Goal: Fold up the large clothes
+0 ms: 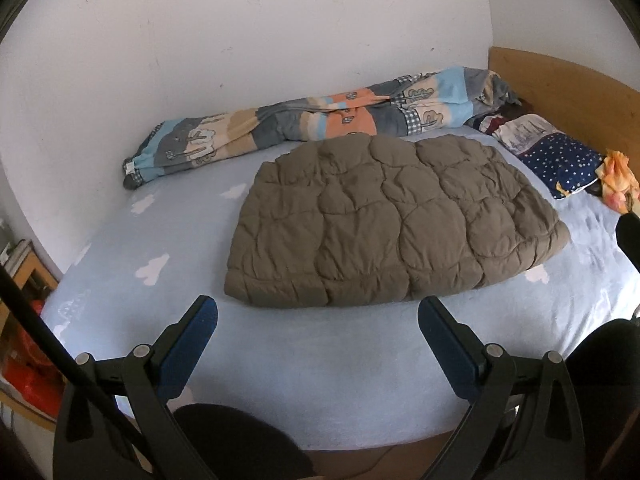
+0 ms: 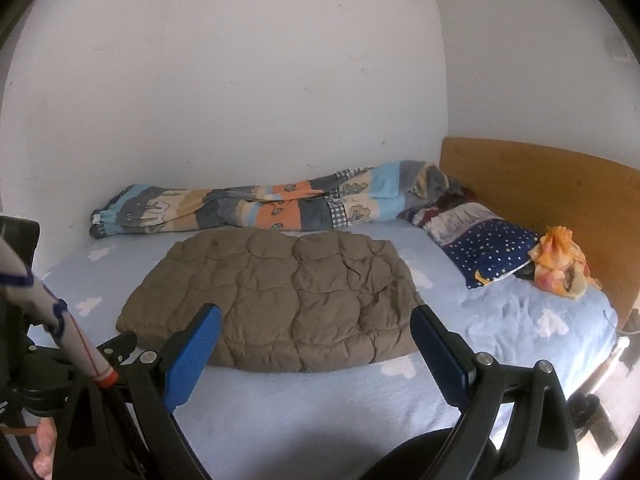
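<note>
Now the left gripper (image 1: pixel 318 330) is being held with its jaws spread wide and nothing between them, just in front of the brown puffy coat (image 1: pixel 394 220). The coat is being kept folded flat on the middle of the blue bed (image 1: pixel 320 380), apart from both grippers. A striped blanket (image 1: pixel 304 120) is lying behind it by the wall. The right gripper (image 2: pixel 316 338) is also being held wide, gripping nothing.

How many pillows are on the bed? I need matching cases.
1: the starry blue pillow by the headboard. More may hide under the rolled quilt.
</note>
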Demonstrator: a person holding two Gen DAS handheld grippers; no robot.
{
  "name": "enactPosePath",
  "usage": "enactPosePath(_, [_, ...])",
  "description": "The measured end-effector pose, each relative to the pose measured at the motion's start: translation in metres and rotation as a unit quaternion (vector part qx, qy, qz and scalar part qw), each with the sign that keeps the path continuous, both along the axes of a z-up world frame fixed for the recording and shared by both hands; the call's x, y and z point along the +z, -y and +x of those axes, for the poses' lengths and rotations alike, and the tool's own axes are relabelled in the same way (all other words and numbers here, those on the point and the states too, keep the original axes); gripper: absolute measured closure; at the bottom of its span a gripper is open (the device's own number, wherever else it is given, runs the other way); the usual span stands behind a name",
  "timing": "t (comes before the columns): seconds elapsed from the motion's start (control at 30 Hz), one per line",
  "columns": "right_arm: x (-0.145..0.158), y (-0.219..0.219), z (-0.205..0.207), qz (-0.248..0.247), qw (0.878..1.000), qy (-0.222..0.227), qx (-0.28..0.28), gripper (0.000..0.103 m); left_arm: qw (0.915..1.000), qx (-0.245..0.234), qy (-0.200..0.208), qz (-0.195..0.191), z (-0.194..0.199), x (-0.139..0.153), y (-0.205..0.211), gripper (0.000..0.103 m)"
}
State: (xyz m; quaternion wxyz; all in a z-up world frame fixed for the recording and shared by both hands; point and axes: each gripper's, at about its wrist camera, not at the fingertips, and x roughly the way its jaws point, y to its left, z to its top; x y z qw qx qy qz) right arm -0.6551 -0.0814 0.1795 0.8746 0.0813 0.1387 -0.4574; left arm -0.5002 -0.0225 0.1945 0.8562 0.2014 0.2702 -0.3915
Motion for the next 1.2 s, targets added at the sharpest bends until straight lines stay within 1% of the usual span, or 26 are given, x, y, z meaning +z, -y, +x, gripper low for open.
enactPosePath(0.17, [0.009,-0.006,0.012,-0.014,1.0,-0.009,0.017,0.005,0.9999,-0.008,-0.01,0.011,-0.002,0.002,-0.001,0.003])
enactPosePath(0.4, [0.004,-0.002,0.024,0.008,1.0,-0.011,0.028,0.005,0.9994,-0.002,-0.02,0.027,0.005,-0.003,-0.002,0.003])
enactPosePath(0.5, [0.004,-0.003,0.026,0.007,0.999,-0.015,0.029,0.005,0.9994,0.001,-0.023,0.026,0.006,-0.001,-0.003,0.003])
enactPosePath(0.67, [0.004,-0.007,0.024,0.003,0.999,-0.017,0.031,0.005,0.9994,-0.001,-0.022,0.027,0.0,-0.001,-0.007,0.003])
enactPosePath(0.83, [0.003,-0.007,0.022,0.015,0.999,-0.018,0.03,0.005,0.9992,-0.004,-0.017,0.036,-0.004,-0.001,-0.007,0.003])
enactPosePath(1.2, [0.005,-0.012,0.012,0.007,1.0,-0.012,0.026,0.005,0.9994,-0.006,-0.009,0.032,-0.014,0.004,-0.008,0.003])
